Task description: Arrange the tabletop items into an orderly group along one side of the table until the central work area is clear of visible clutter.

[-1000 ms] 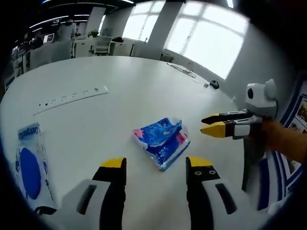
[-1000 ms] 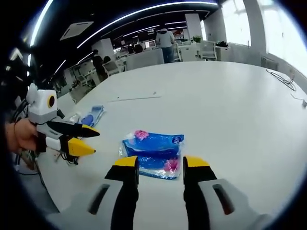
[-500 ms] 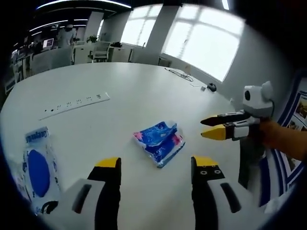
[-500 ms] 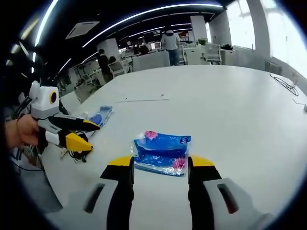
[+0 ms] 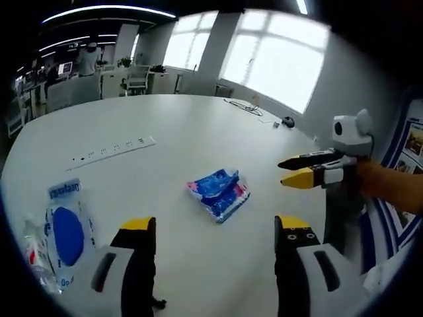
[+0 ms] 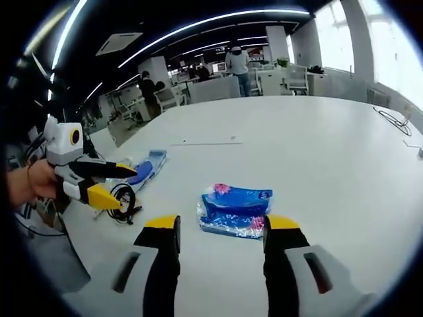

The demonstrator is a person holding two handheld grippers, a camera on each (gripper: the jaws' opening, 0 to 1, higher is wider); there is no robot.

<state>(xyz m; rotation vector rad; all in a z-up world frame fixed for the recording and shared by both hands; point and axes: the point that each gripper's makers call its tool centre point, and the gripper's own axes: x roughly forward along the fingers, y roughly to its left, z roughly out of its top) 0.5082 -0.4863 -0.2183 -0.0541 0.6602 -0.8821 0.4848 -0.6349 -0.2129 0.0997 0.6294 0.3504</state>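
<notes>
In the left gripper view, the tissue pack (image 5: 219,192) lies on the table (image 5: 165,132), central. The wet-wipe pouch (image 5: 65,231) lies well apart to its left; the power strip (image 5: 114,149) lies behind both. Coiled cable (image 6: 122,201) lies beside the pouch.

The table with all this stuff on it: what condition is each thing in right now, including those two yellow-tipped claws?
Left gripper: open, holding nothing.
Right gripper: open, holding nothing, just short of the blue packet.
Blue packet: crumpled, lying flat mid-table, untouched.
Blue-and-white pouch: lying flat near the table edge.
Power strip: flat on the table; nothing visibly plugged in.
Black cable: coiled loosely by the edge.
</notes>
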